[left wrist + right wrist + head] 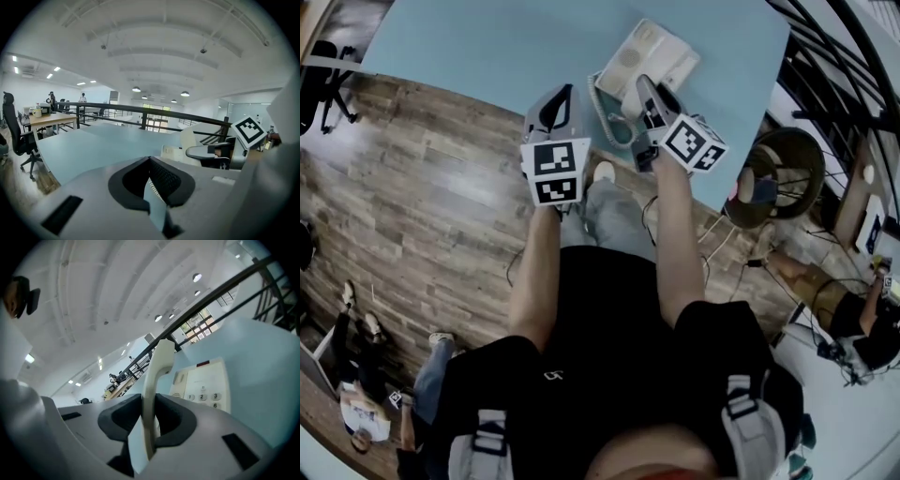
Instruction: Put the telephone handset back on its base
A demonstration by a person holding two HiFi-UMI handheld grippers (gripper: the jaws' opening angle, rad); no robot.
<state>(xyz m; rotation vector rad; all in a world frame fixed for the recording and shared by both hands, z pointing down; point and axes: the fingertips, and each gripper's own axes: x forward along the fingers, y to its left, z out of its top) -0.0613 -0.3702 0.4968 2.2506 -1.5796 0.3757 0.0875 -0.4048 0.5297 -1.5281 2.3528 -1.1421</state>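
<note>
Handset (157, 376), cream and curved, clamped in right hand-held gripper (149, 423); left hand-held gripper (153, 190) ajar.

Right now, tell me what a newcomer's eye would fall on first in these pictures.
The cream handset, clamped between the fingers of the right gripper, dominates that gripper's view, with the keypad telephone base just beyond it on the pale blue table. In the head view, the black-and-white marker cubes on both grippers stand out.
</note>
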